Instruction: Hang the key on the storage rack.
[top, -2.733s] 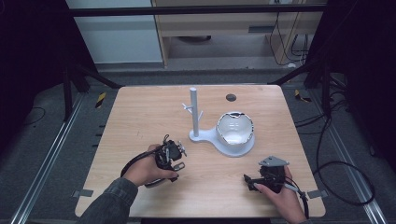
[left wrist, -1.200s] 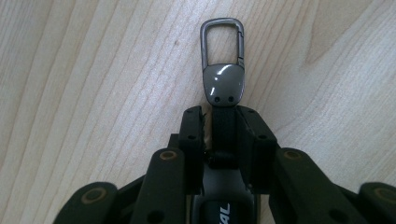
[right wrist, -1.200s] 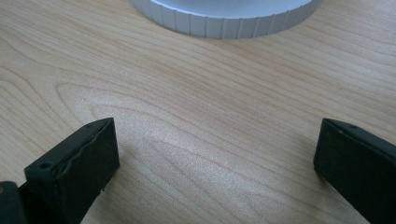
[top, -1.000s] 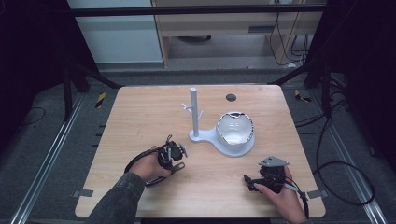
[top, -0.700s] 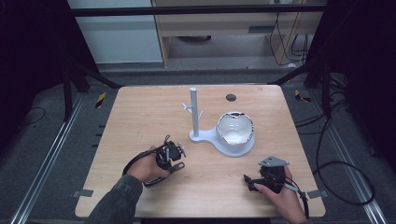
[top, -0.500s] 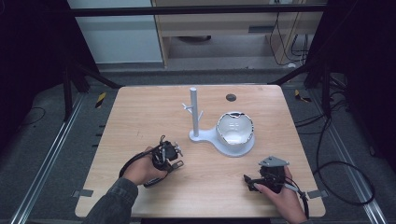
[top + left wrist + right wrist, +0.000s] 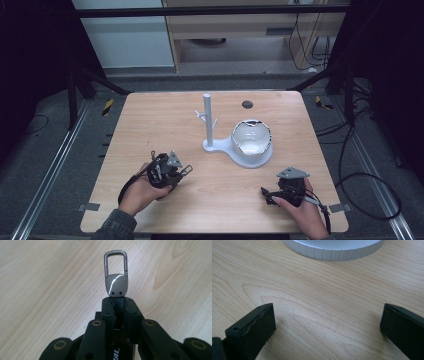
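Where the high view looks down on the wooden worktop (image 7: 150, 120), the left gripper (image 7: 186, 170) sits lower left of centre with a key clip (image 7: 187, 170) poking from its tip, the right gripper (image 7: 263, 190) rests at lower right, and a white stand (image 7: 250, 150) stands at centre. In the left gripper view, the jaws are clenched on the key clip's (image 7: 115, 275) dark strap, its metal loop pointing to the top of the frame above the wood. In the right gripper view the jaws stand wide apart, grasping nothing, with the stand's ribbed base (image 7: 332, 251) along the top edge.

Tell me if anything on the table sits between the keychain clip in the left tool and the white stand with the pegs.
Nothing visible does. The left tool holds the keychain clip, and bare table lies between it and the white stand.
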Motion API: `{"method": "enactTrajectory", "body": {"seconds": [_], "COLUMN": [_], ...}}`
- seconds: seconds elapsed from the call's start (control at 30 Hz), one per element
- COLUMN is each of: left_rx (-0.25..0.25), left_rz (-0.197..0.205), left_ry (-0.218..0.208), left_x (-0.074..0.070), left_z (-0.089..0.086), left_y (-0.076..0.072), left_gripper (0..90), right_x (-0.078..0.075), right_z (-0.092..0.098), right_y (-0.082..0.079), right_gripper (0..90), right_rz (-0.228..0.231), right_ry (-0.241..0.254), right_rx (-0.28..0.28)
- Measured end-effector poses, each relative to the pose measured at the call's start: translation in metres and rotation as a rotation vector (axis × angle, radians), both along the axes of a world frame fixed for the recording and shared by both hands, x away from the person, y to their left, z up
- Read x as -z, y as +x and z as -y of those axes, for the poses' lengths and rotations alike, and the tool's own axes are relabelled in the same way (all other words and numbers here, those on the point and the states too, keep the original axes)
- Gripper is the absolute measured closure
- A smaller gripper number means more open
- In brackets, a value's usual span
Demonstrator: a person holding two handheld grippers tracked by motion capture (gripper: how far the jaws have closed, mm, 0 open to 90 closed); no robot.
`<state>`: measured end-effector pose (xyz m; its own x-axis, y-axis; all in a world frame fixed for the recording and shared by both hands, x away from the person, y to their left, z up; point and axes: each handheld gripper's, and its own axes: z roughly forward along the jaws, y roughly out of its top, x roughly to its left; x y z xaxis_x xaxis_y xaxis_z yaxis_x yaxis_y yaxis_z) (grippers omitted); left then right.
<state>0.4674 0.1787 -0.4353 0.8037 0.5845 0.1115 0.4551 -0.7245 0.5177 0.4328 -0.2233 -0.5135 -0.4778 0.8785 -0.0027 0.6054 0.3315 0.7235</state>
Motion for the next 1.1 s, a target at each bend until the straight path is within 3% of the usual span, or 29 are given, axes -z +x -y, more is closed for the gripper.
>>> {"method": "enactTrajectory", "body": {"seconds": [0.07, 0.1, 0.37, 0.87, 0.93, 1.07, 1.1], "left_rx": [-0.006, -0.020, -0.091, -0.154, -0.158, -0.193, -0.212], "left_rz": [0.016, 0.044, 0.114, 0.242, 0.243, 0.266, 0.291], "left_ry": [-0.012, -0.043, -0.128, -0.206, -0.213, -0.258, -0.270], "left_x": [-0.002, -0.005, -0.009, -0.016, -0.017, -0.020, -0.023], "left_z": [-0.001, -0.005, -0.018, -0.028, -0.028, -0.029, -0.030], "left_y": [-0.001, -0.003, -0.010, -0.034, -0.035, -0.037, -0.037], "left_gripper": [80.0, 80.0, 80.1, 80.4, 80.5, 80.6, 80.6], "right_x": [0.000, 0.000, 0.000, 0.000, 0.000, 0.000, 0.000], "right_z": [0.000, 0.000, 0.000, -0.002, -0.003, -0.003, -0.003], "right_y": [0.000, 0.000, 0.001, 0.003, 0.003, 0.003, 0.003], "right_gripper": [0.4, 0.4, 0.3, 0.3, 0.3, 0.3, 0.3], "right_rz": [0.000, 0.000, 0.000, 0.002, 0.000, -0.002, 0.002], "right_ry": [0.000, 0.000, -0.003, -0.003, -0.002, 0.001, -0.003], "right_rx": [-0.001, -0.003, -0.007, 0.011, 0.013, 0.017, 0.014]}}
